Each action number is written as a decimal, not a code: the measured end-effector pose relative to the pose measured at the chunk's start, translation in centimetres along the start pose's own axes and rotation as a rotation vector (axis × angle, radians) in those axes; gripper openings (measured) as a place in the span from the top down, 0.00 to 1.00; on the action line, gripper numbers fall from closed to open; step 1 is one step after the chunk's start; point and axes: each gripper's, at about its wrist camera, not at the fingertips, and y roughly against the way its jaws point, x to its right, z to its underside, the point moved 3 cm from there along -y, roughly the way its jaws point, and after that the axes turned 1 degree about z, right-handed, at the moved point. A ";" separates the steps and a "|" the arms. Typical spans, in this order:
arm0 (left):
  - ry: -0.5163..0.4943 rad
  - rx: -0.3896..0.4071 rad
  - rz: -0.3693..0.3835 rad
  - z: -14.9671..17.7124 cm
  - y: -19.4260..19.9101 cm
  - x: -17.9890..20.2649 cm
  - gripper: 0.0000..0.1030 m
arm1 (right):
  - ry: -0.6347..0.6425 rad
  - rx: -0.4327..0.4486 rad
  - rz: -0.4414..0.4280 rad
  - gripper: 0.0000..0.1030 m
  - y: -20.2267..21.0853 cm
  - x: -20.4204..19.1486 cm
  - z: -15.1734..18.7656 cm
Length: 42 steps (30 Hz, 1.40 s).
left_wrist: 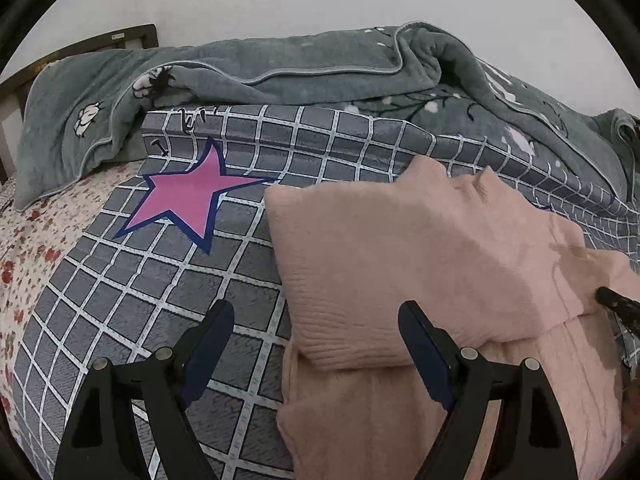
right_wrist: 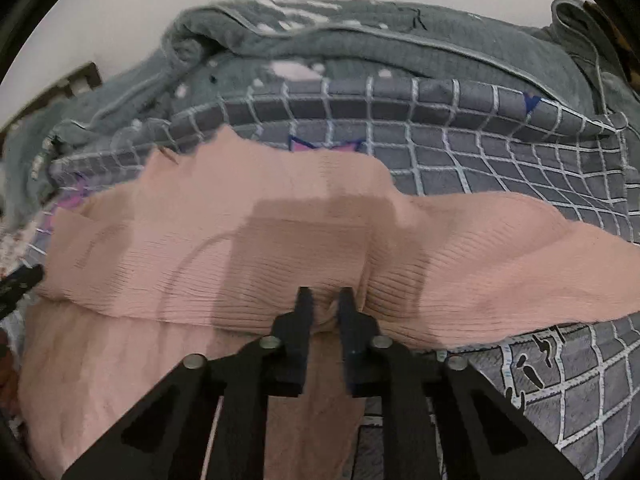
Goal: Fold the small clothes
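Lying across a grey grid-pattern quilt (left_wrist: 132, 280), the pink knit garment (left_wrist: 400, 272) is the landmark; its upper part is folded over the lower part.

Writing: black script marks are printed on the quilt, left and above the garment in the left wrist view and lower right of it in the right wrist view, too distorted to read. A small label on the dark wooden headboard (left_wrist: 132, 36), far upper left of the garment, is unreadable. No brand is visible.

Left of the garment: a floral sheet (left_wrist: 28, 248) at the bed edge, then a pink star (left_wrist: 188, 196) with a navy outline printed on the quilt, just beside the garment's top left corner. Behind the garment: a grey-green fleece blanket (left_wrist: 280, 72) bunched along a plain pale wall, with white flower motifs.

Left gripper (left_wrist: 316, 340): jaws wide apart, nothing between the pads, hovering at the garment's left edge, one finger over the quilt, the other over the knit.

Right gripper (right_wrist: 325, 300): jaws nearly together, clamped on a small bunch of the garment's folded edge; its shadow falls on the knit. Its black tip shows at the garment's right side in the left wrist view.
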 end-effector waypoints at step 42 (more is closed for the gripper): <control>0.093 0.032 -0.026 -2.9 -1.0 5.0 0.23 | -0.388 -0.007 0.314 0.43 9.3 27.9 3.4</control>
